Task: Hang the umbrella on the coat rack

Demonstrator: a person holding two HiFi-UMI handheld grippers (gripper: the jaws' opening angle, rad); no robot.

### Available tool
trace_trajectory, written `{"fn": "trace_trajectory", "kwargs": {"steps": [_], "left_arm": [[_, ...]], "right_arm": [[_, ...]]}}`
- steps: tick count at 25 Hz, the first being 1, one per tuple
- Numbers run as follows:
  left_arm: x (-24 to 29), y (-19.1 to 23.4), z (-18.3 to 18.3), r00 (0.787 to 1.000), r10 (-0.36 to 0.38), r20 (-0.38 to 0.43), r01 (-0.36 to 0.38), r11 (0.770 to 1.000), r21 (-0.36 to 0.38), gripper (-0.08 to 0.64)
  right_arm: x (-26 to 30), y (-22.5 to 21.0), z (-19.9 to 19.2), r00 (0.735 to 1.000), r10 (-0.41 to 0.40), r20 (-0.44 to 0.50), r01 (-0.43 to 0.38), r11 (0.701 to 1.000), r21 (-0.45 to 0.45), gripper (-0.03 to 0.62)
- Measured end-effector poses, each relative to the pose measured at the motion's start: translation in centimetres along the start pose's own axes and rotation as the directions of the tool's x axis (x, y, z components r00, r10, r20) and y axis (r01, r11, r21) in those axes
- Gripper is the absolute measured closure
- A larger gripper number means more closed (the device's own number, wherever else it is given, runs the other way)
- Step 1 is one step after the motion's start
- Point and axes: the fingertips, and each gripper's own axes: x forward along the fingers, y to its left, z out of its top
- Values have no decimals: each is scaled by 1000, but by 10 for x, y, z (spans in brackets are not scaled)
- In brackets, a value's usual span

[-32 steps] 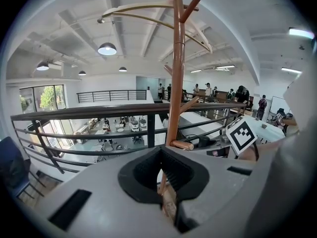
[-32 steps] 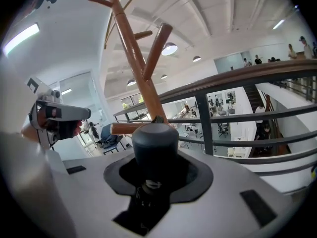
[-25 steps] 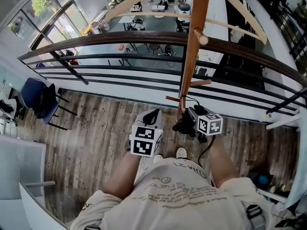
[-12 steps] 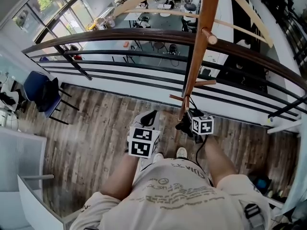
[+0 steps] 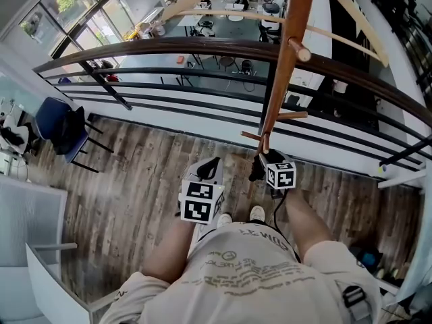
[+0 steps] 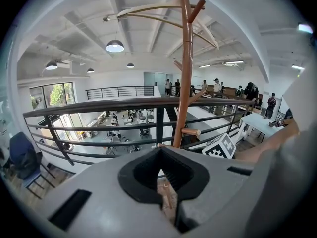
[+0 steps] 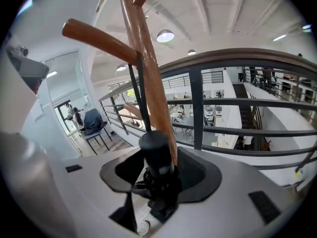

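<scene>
Beside the coat rack pole, the right claw has dropped and its jaws have just sprung apart around the black umbrella, cord up to a peg; left claw pinched together, empty.

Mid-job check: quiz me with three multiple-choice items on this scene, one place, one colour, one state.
1. In the head view the chair stands at:
A) the left
B) the right
C) the centre

2. The umbrella handle is:
A) black
B) red
C) white

3. The right tool has its jaws:
A) shut, empty
B) apart round the handle
C) clamped on a peg

Key:
1 A, the chair is by the left edge.
2 A, it shows black in the right gripper view.
3 B, the jaws have just been opening, with gaps either side of the handle.
</scene>
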Motion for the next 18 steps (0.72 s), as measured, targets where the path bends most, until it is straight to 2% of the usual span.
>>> {"fn": "trace_trajectory", "kwargs": {"steps": [5,6,8,10,14,18], "left_arm": [[2,-7,-1,1000,-14,5,14,1000,3,555],[3,-9,0,1000,-17,9,17,1000,4,555],[6,-10,3,1000,-20,15,20,1000,0,555],[10,-12,7,999,-34,25,34,999,-5,555],[20,-24,19,995,-73,61,73,997,-5,555],[27,-38,34,989,-116,94,116,993,5,555]], "right_arm": [[-16,-3,4,1000,6,25,-6,1000,-3,407],[-21,-2,6,1000,12,29,-12,1000,-5,431],[-32,0,14,999,15,52,-15,1000,-3,549],[-46,1,25,996,2,90,-2,1000,0,589],[-80,-3,55,982,-29,184,28,1000,7,591],[-120,2,94,954,-24,298,21,1000,12,591]]}}
